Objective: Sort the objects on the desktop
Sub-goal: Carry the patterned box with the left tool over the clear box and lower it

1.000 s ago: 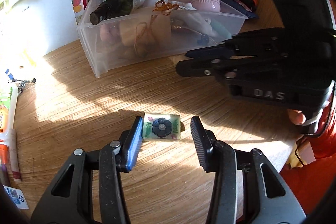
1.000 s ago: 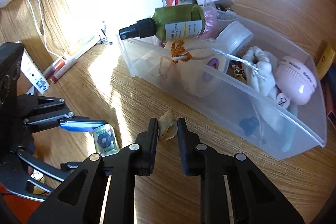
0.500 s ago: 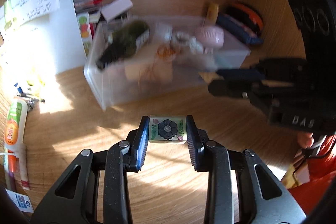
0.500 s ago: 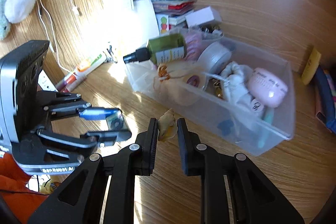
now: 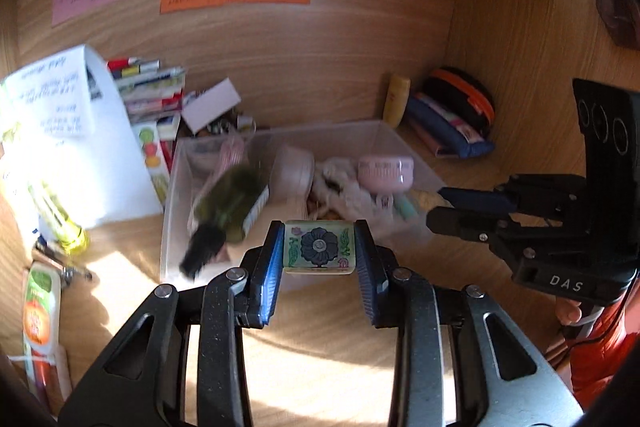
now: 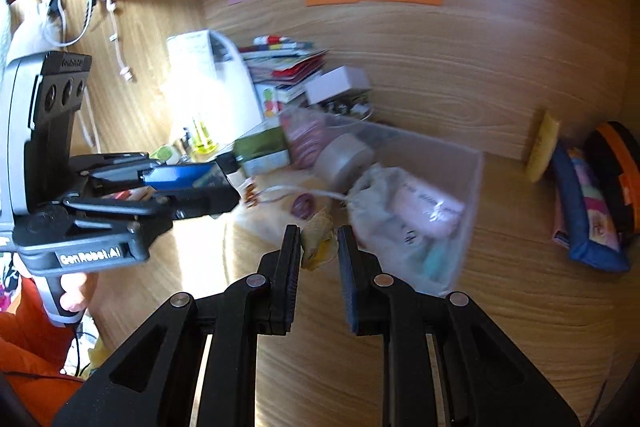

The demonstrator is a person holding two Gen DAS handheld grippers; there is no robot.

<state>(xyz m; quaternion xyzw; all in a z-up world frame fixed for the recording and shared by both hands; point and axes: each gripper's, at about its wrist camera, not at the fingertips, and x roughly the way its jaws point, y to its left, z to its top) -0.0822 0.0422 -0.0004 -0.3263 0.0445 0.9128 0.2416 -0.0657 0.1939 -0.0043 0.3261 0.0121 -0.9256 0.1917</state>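
I had the flower-printed tile [image 5: 319,246] clamped flat between the left gripper [image 5: 319,251] pads, lifted off the desk just before the clear bin [image 5: 416,163]. My right gripper [image 6: 319,247] pinched a small tan shell [image 6: 318,241] near the bin's front wall. I judged the shell's thin bite could slip, and both grippers crowding one opening might collide.

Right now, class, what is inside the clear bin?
The bin holds a green bottle, a pink case and a white pouch; whatever lies beneath them is hidden.
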